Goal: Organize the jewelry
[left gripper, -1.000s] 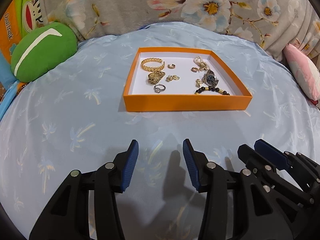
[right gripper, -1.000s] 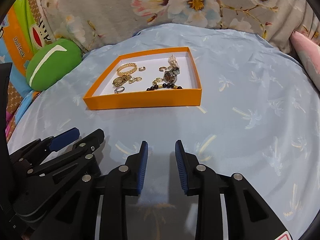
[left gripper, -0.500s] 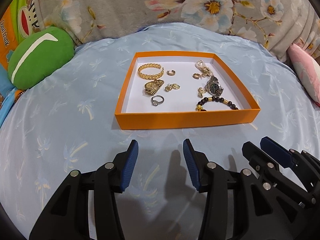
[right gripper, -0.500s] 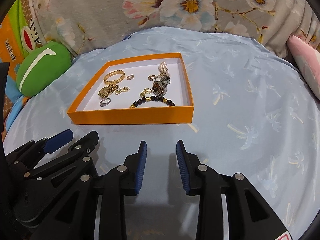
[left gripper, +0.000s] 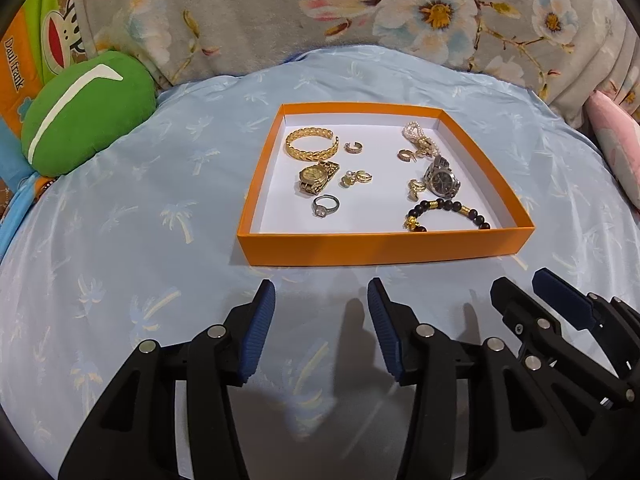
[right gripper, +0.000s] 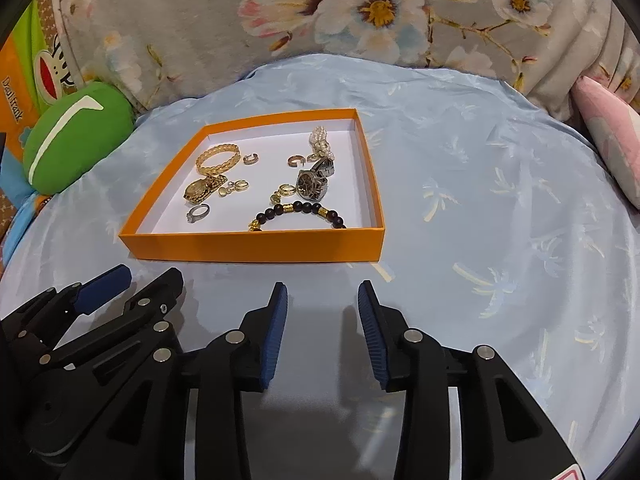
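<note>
An orange tray (left gripper: 380, 246) (right gripper: 256, 246) with a white floor lies on the light blue bedspread. In it are a gold bangle (left gripper: 310, 146), a gold watch (left gripper: 314, 176), a silver ring (left gripper: 325, 205), a silver watch (left gripper: 440, 180), a dark bead bracelet (left gripper: 448, 212), a pearl piece (left gripper: 418, 136) and several small earrings. My left gripper (left gripper: 320, 292) is open and empty, just in front of the tray's near wall. My right gripper (right gripper: 322, 294) is open and empty, beside the left one, near the tray's front right corner.
A green plush cushion (left gripper: 86, 112) and an orange printed bag (left gripper: 24, 68) sit at the far left. A floral blanket (left gripper: 360, 12) runs along the back. A pink pillow (left gripper: 618, 140) lies at the right edge.
Both grippers have moved forward toward the tray, which now looks larger and nearer. Both stay open and empty.
</note>
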`<state>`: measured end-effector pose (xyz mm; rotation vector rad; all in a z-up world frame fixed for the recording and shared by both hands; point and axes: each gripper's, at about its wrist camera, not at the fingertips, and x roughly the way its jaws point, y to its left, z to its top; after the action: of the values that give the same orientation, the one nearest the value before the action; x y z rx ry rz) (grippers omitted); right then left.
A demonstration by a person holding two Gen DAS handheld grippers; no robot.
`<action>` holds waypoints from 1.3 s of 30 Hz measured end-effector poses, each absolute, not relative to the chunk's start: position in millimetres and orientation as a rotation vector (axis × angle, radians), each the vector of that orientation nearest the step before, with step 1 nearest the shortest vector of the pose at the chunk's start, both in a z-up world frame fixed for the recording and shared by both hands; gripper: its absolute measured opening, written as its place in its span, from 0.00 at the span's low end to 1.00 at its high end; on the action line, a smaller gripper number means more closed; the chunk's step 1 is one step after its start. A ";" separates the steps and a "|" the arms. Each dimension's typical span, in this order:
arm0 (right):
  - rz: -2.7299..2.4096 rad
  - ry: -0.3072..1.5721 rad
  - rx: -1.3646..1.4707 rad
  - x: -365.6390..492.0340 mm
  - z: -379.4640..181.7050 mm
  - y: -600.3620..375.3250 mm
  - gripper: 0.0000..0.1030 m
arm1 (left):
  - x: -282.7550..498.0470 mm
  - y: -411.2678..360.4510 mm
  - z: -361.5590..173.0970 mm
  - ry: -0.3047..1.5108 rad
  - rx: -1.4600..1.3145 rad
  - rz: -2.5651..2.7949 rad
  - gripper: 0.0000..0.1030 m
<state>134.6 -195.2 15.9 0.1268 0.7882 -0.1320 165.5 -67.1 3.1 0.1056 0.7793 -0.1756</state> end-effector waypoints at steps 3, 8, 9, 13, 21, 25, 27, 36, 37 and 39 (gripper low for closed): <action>-0.138 0.788 0.123 132.4 16.2 -195.5 0.38 | 163.2 -67.4 3.7 0.776 0.116 -0.171 0.46; -0.138 0.786 0.121 130.3 16.2 -194.7 0.38 | 158.8 -67.0 5.2 0.766 0.125 -0.158 0.48; -0.139 0.786 0.120 130.0 16.2 -194.5 0.38 | 158.0 -66.8 5.5 0.764 0.127 -0.152 0.49; -0.143 0.786 0.116 128.6 16.6 -194.0 0.38 | 156.6 -66.5 6.4 0.760 0.133 -0.130 0.52; -0.142 0.786 0.116 128.9 16.9 -194.0 0.38 | 156.3 -66.7 7.0 0.757 0.140 -0.113 0.54; -0.142 0.787 0.116 128.4 16.9 -193.7 0.38 | 155.8 -66.6 7.1 0.758 0.140 -0.112 0.54; -0.141 0.787 0.117 128.5 16.9 -193.9 0.38 | 156.0 -66.6 7.1 0.757 0.140 -0.112 0.54; -0.142 0.788 0.116 128.6 17.0 -193.9 0.38 | 156.2 -66.2 6.4 0.759 0.139 -0.112 0.54; -0.142 0.787 0.116 128.2 17.1 -194.0 0.38 | 156.3 -66.2 6.4 0.758 0.140 -0.111 0.54; -0.142 0.788 0.116 128.6 17.0 -194.0 0.38 | 156.7 -66.0 5.8 0.758 0.140 -0.111 0.54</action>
<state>128.6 -194.0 17.0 0.1160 0.7875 -0.1418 156.7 -66.0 5.8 0.1398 0.7584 -0.1107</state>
